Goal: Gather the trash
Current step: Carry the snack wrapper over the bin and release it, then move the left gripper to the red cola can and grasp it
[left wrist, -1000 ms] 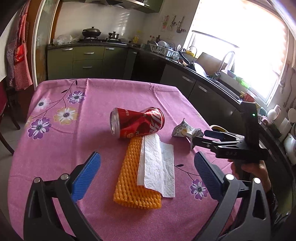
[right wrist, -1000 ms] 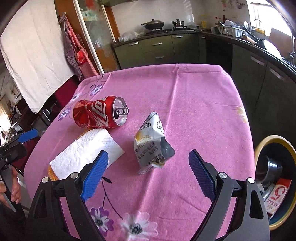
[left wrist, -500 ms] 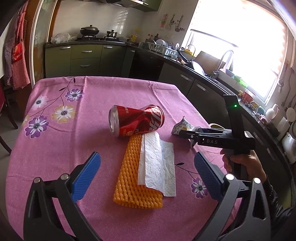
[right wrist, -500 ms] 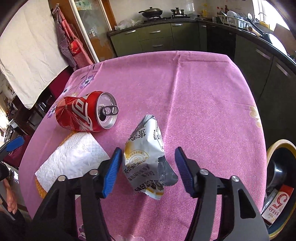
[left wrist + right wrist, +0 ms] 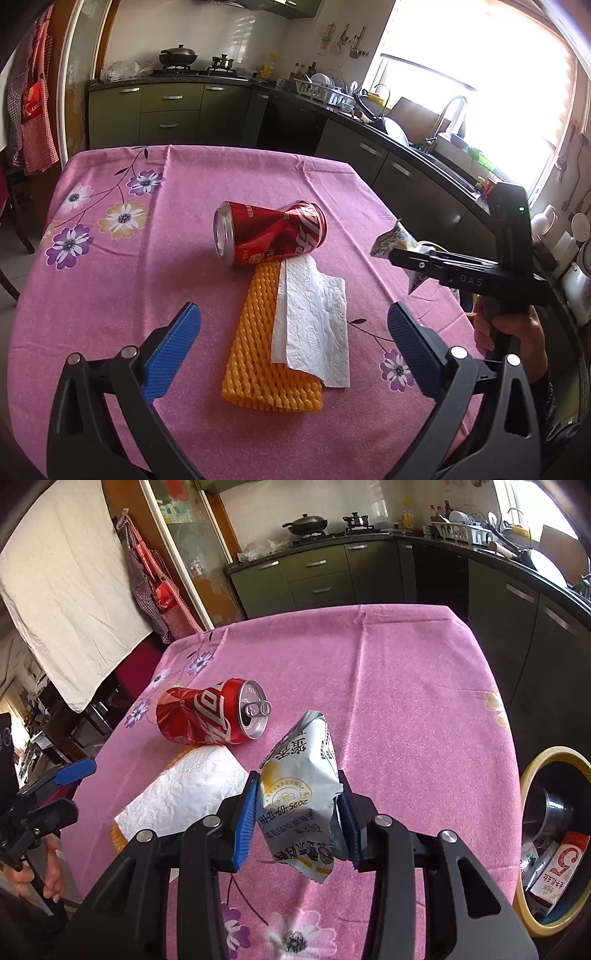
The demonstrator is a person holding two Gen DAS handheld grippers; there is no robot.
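Note:
A white snack wrapper (image 5: 299, 794) is pinched between the blue pads of my right gripper (image 5: 297, 775), whose jaws are still closing, and it hangs above the pink tablecloth (image 5: 406, 701). In the left wrist view the wrapper (image 5: 391, 240) sticks out of that gripper at the right table edge. A crushed red can (image 5: 269, 232) lies on its side mid-table. Just in front of it lie an orange foam net (image 5: 255, 354) and a white paper towel (image 5: 314, 325) that overlaps it. My left gripper (image 5: 291, 317) stands open above these two, holding nothing.
A yellow-rimmed trash bin (image 5: 554, 755) with a red carton and other rubbish stands on the floor beside the table's right edge. Dark kitchen cabinets (image 5: 170, 110) run along the back and right. A person's hand (image 5: 517, 332) holds the right gripper's handle.
My right gripper went from wide open around the snack wrapper to shut on it, then lifted it off the cloth. The left gripper, can, net and towel stayed put.

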